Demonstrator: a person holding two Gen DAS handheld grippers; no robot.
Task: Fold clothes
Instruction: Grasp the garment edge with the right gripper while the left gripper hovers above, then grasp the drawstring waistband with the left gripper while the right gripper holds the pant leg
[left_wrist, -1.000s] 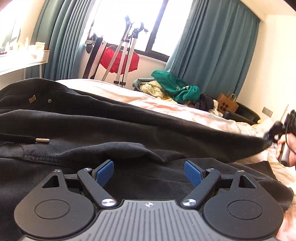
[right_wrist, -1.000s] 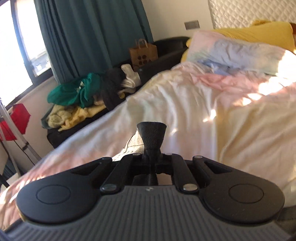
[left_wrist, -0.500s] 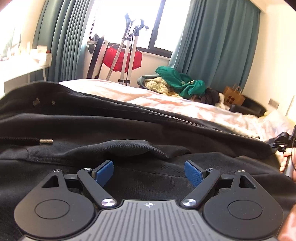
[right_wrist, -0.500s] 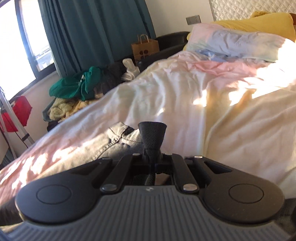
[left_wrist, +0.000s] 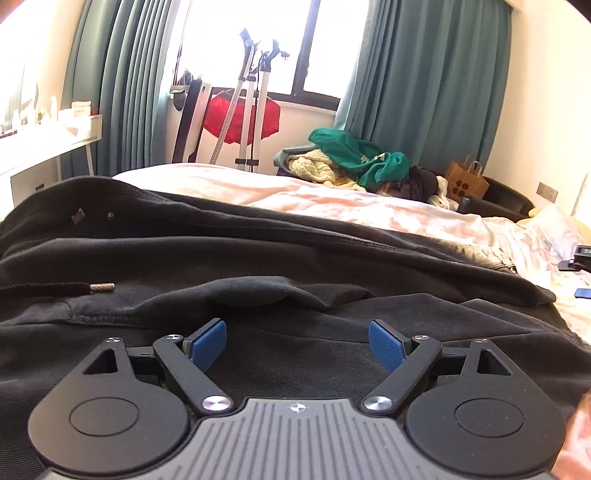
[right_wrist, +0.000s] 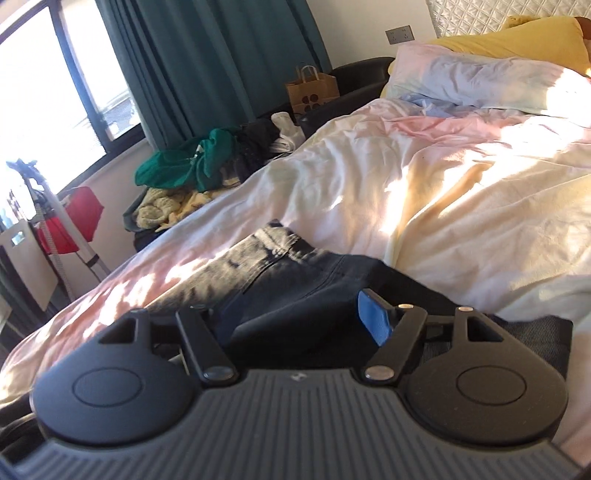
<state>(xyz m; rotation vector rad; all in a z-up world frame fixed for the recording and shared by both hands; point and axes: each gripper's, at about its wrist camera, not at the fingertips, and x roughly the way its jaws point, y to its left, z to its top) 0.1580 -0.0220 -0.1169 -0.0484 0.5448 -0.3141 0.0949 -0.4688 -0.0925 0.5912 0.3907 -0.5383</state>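
A black garment (left_wrist: 258, 258) with a metal-tipped drawstring (left_wrist: 101, 287) lies spread across the bed. My left gripper (left_wrist: 297, 341) is open, low over the garment, its blue pads apart with nothing between them. In the right wrist view the garment's far end (right_wrist: 295, 273) lies on the pale bedding. My right gripper (right_wrist: 291, 321) is open over that end; a fold of black cloth sits between the jaws, and the left pad is hidden behind it. The right gripper's tip also shows at the right edge of the left wrist view (left_wrist: 580, 258).
Pale pink and cream bedding (right_wrist: 443, 192) covers the bed, with pillows (right_wrist: 480, 77) at its head. A heap of green and yellow clothes (left_wrist: 351, 158) and a paper bag (left_wrist: 465, 181) lie beyond the bed. Stands and a red item (left_wrist: 243, 118) are by the window.
My right gripper was shut on the garment's end; it has lowered that end onto the bed and opened. The left gripper stays open and has barely moved.
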